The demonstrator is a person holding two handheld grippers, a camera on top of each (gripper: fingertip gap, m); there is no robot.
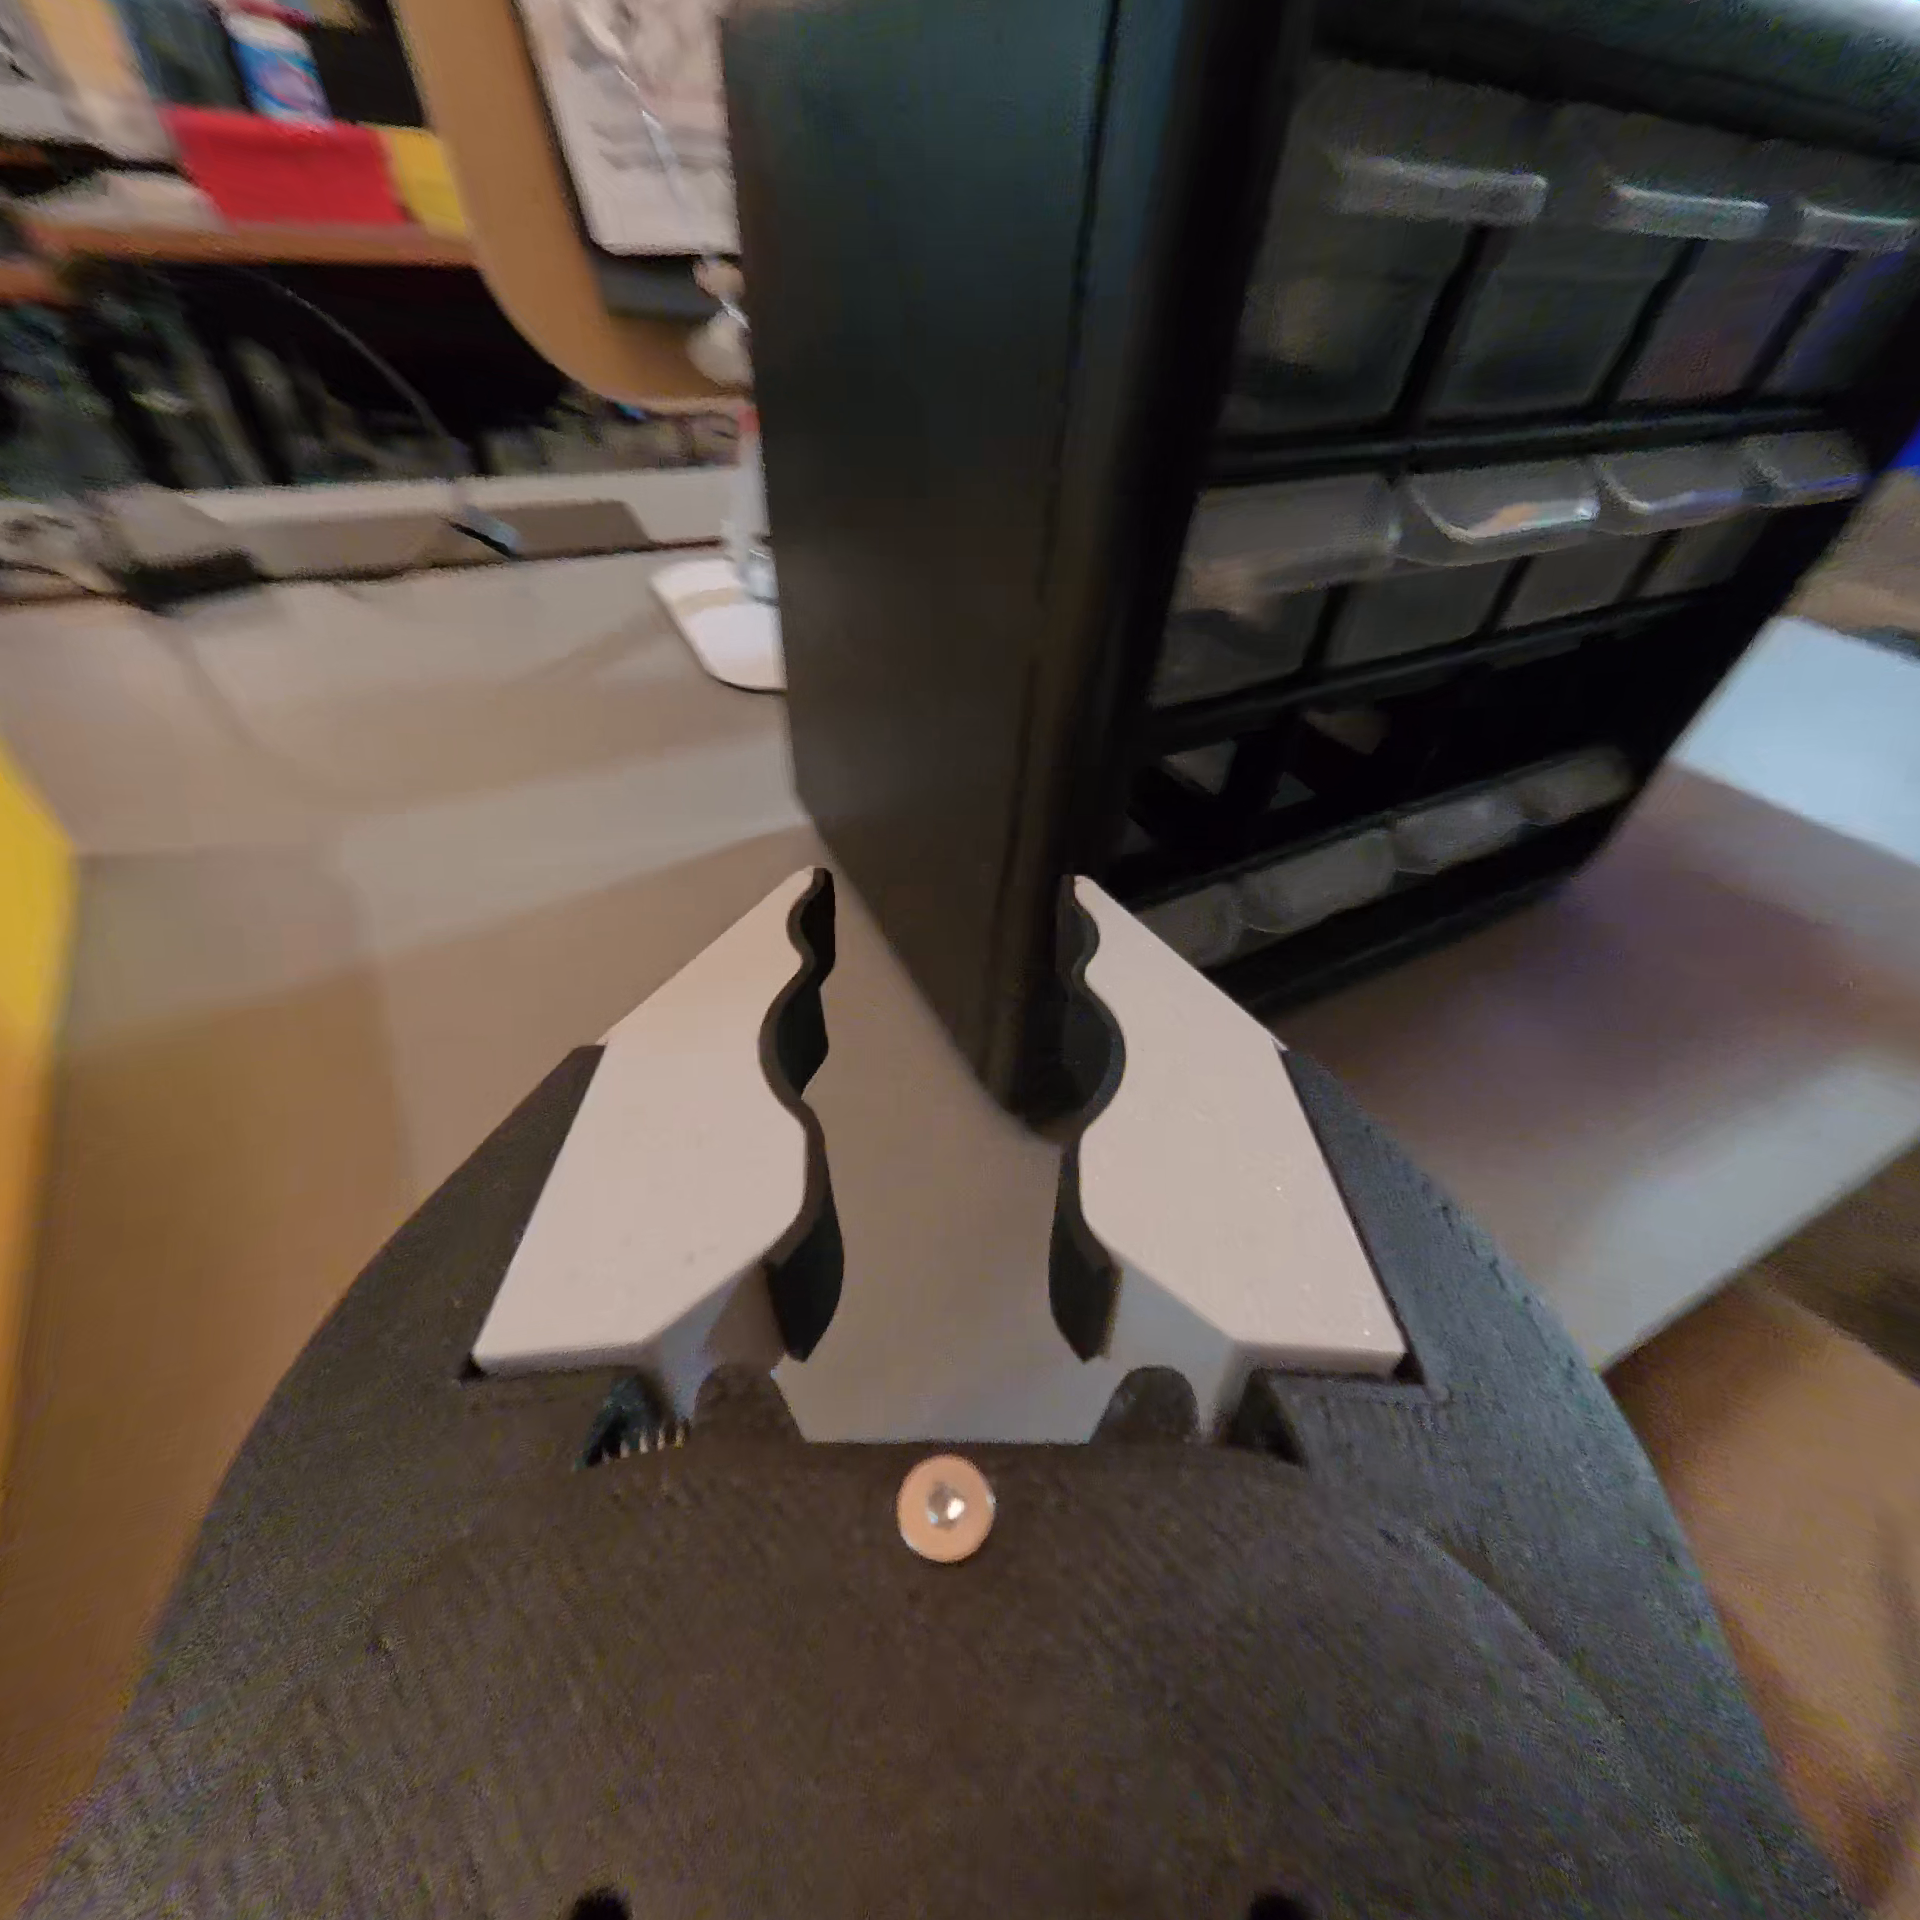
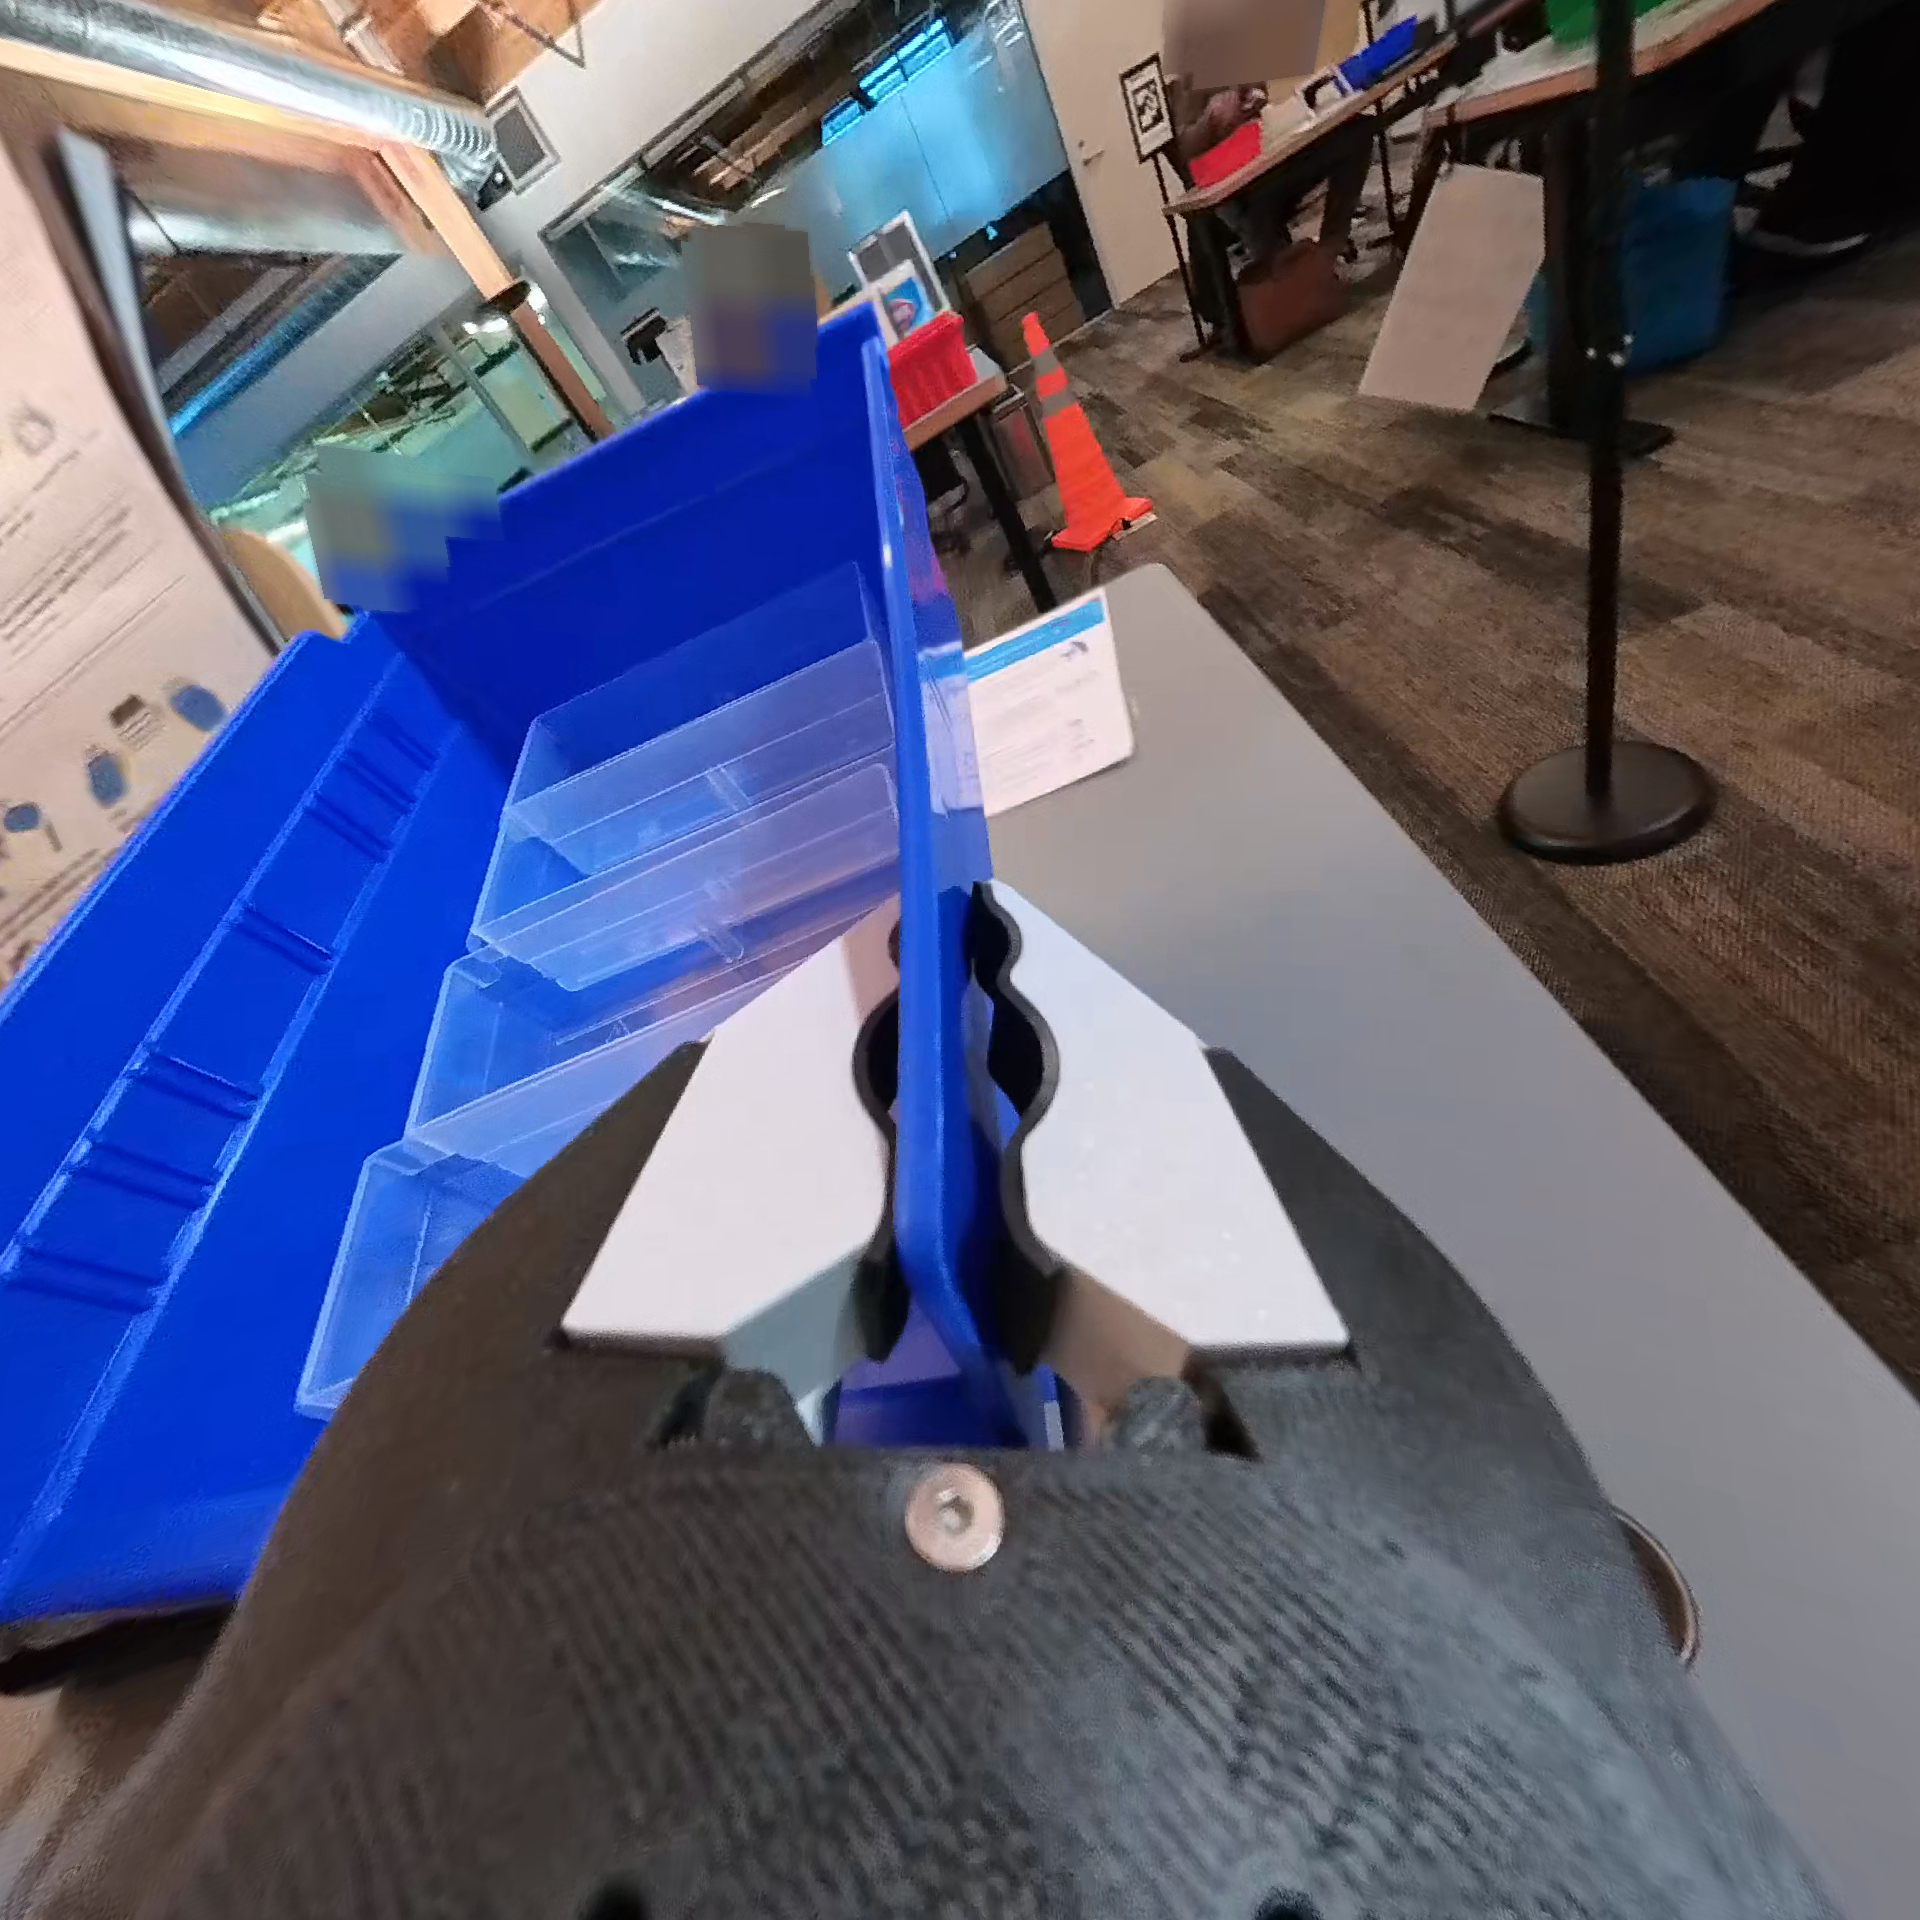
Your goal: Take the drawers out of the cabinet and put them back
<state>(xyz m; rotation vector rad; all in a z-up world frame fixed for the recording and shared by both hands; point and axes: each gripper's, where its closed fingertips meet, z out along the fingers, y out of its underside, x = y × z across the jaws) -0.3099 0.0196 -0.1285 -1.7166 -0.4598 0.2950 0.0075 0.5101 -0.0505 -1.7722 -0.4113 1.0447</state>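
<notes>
A black small-parts cabinet (image 1: 914, 468) stands on the table, with rows of translucent drawers (image 1: 1496, 509) and some empty slots (image 1: 1247, 769) in a lower row. My left gripper (image 1: 951, 888) is open around the cabinet's front-left corner; the edge lies against the right finger (image 1: 1174, 1143), with a gap to the left finger. My right gripper (image 2: 935, 914) is shut on the right wall of a blue bin (image 2: 260, 1039). Three clear drawers (image 2: 686, 831) lie in a row inside the bin along that wall.
The grey table (image 2: 1351, 1039) runs ahead at the right, with a printed card (image 2: 1049, 707) on it. A black post base (image 2: 1600, 800) and an orange cone (image 2: 1081, 457) stand on the carpet. A yellow object (image 1: 26, 987) and a white stand base (image 1: 727, 623) sit left of the cabinet.
</notes>
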